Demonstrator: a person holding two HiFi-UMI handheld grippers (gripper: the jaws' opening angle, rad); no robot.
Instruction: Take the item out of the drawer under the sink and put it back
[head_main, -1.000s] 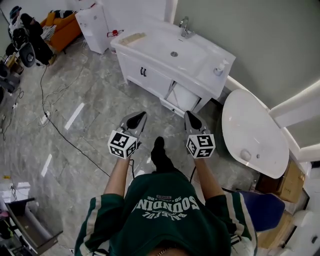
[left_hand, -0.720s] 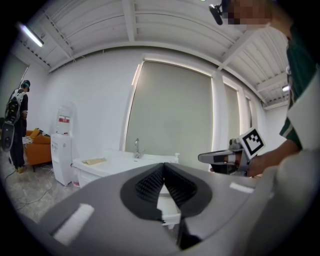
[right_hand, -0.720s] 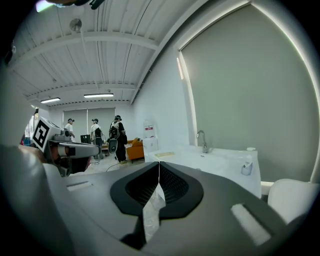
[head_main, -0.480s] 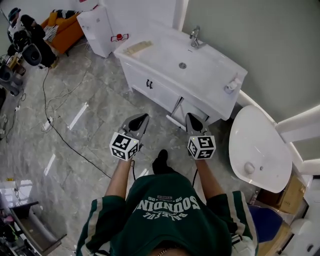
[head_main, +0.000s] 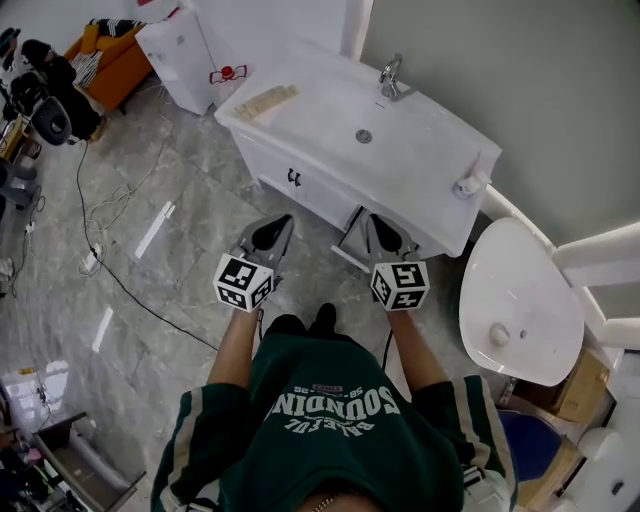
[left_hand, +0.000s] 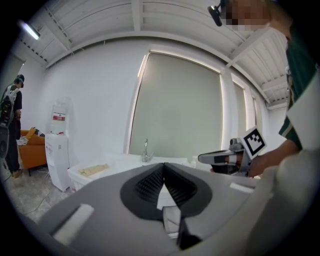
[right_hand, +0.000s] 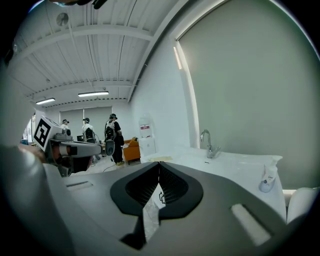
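Note:
A white sink vanity (head_main: 420, 150) stands ahead of me, with a faucet (head_main: 390, 72) at its back. Under its right half a drawer (head_main: 351, 238) is pulled open; what lies inside I cannot make out, and my right gripper covers part of it. My left gripper (head_main: 274, 230) is held shut and empty over the floor, short of the cabinet doors (head_main: 294, 178). My right gripper (head_main: 384, 230) is shut and empty too, level with the drawer's front. In the left gripper view the jaws (left_hand: 163, 165) meet at the tips; the right gripper view shows the same (right_hand: 159, 164).
A soap bottle (head_main: 467, 183) and a tan slab (head_main: 265, 98) sit on the counter. A white oval tub (head_main: 515, 300) lies to the right, a water dispenser (head_main: 180, 45) to the left. Cables (head_main: 110, 260) cross the grey floor. People stand by an orange sofa (right_hand: 131, 147).
I have stepped closer to the vanity, so both grippers now sit nearer the open drawer and the cabinet front. Both stayed shut and empty.

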